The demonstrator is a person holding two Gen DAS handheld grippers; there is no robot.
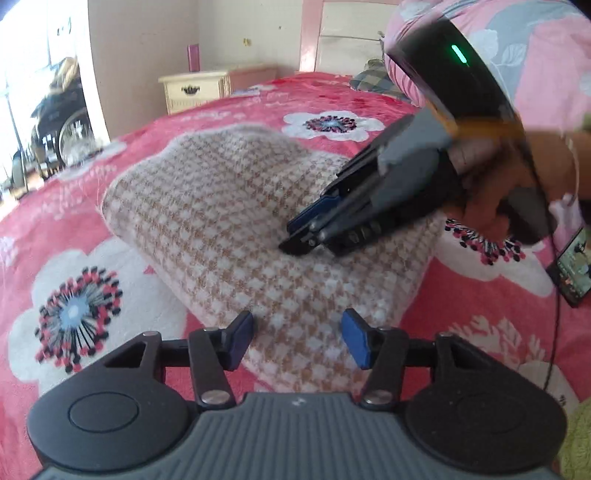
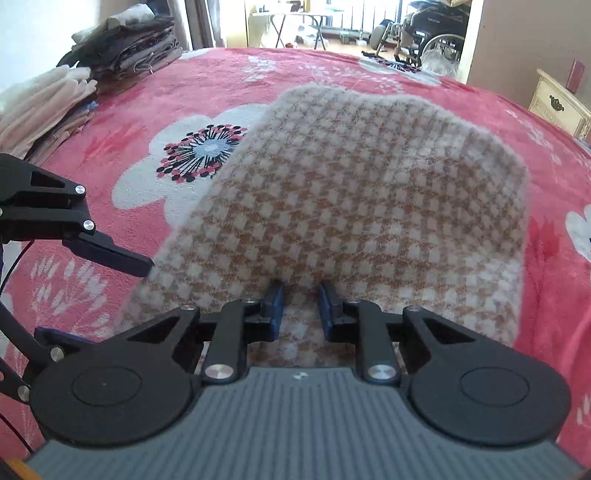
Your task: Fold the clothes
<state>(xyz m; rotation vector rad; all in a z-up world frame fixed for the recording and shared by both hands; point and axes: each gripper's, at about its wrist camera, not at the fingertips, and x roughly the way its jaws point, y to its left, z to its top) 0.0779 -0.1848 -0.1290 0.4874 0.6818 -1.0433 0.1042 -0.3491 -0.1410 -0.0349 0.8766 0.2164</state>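
A folded tan-and-white checked garment [image 1: 236, 206] [image 2: 351, 192] lies on the red floral blanket [image 1: 66, 229] [image 2: 207, 81]. My left gripper [image 1: 299, 334] is open, its blue pads spread over the garment's near edge without pressing on it. In the right wrist view the left gripper [image 2: 107, 295] comes in from the left, one black fingertip [image 2: 136, 264] at the garment's side. A hand [image 1: 487, 206] holds my right gripper [image 1: 301, 243] [image 2: 301, 306], which is nearly shut. Its tips are sunk into the cloth, with a small ridge pinched between them.
Stacks of folded clothes [image 2: 125, 44] sit at the blanket's far left corner. A cream nightstand [image 1: 192, 88] [image 2: 557, 107] stands past the bed. A phone [image 1: 572, 269] with a cable lies on the blanket at right. A wheelchair [image 2: 436, 33] is beyond the bed.
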